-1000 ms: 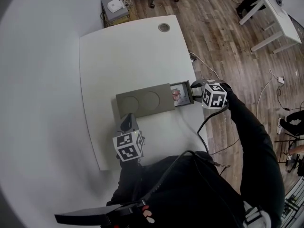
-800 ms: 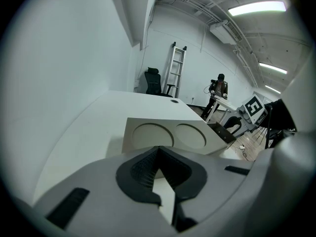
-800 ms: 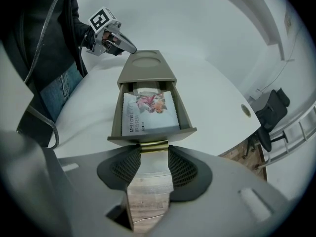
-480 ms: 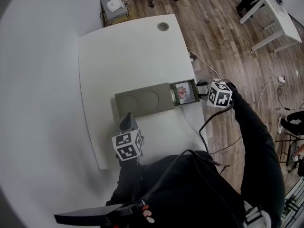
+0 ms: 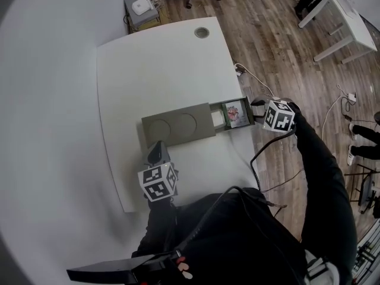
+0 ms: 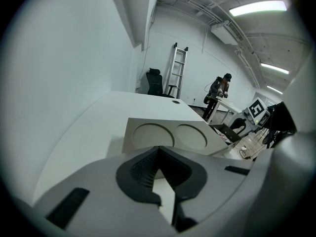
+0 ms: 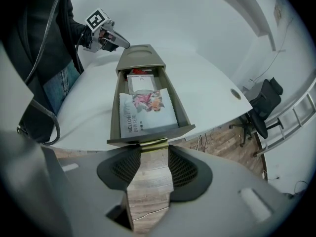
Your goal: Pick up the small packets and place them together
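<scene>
A grey box (image 5: 178, 126) with two round hollows in its top lies on the white table (image 5: 154, 64). Its drawer (image 7: 114, 107) is slid out toward the table's right edge. Inside lies a small white packet (image 7: 148, 110) with a pink flower print, also in the head view (image 5: 234, 113), and a second packet (image 7: 140, 78) shows behind it. My right gripper (image 7: 153, 149) is shut on the drawer's brass handle (image 7: 154, 143), out over the floor. My left gripper (image 5: 158, 153) sits at the box's near side, shut and holding nothing; in its own view (image 6: 157, 154) the box (image 6: 168, 137) fills the front.
A round cable hole (image 5: 202, 32) marks the table's far end. Wooden floor (image 5: 279, 46) with cables lies to the right, beyond the table edge. An office chair (image 7: 264, 107) and a ladder (image 6: 177, 68) stand farther off; a person (image 6: 219, 90) stands at a distant desk.
My right gripper has moved right and drawn the drawer farther out of the box, showing more of the packet. The left gripper has stayed where it was.
</scene>
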`<move>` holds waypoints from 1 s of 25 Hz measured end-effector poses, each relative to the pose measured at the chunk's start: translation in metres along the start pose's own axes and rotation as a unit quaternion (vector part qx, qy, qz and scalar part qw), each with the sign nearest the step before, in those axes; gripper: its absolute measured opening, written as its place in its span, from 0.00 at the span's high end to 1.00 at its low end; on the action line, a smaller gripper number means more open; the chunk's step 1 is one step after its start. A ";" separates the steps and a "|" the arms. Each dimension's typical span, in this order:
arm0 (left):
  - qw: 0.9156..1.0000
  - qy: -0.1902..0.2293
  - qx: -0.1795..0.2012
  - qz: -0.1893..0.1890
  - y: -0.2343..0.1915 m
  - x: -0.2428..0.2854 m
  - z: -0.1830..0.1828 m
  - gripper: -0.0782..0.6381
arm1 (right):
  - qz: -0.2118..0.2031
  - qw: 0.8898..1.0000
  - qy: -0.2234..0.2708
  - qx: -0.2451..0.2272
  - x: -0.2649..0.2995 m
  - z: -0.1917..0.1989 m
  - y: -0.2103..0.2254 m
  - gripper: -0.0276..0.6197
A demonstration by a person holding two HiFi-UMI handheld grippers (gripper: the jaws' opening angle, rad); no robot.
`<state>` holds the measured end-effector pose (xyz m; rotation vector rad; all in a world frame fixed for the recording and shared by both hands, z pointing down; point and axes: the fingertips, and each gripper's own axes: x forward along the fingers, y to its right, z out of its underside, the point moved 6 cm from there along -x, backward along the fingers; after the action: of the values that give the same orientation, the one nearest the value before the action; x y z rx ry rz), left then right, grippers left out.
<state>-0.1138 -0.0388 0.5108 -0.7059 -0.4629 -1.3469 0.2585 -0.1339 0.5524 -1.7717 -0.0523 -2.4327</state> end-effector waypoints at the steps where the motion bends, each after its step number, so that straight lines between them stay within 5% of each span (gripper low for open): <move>1: 1.000 -0.001 0.001 -0.002 0.000 -0.001 -0.001 0.89 | 0.000 1.000 0.000 0.002 -0.001 0.002 0.001 0.69; 25: 1.000 0.006 -0.001 -0.012 0.002 0.002 0.002 0.89 | 0.003 0.998 -0.002 0.060 -0.002 0.036 0.003 0.68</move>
<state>-0.1111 -0.0383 0.5132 -0.6947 -0.4616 -1.3735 0.2939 -0.1328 0.5612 -1.7227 -0.1887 -2.3691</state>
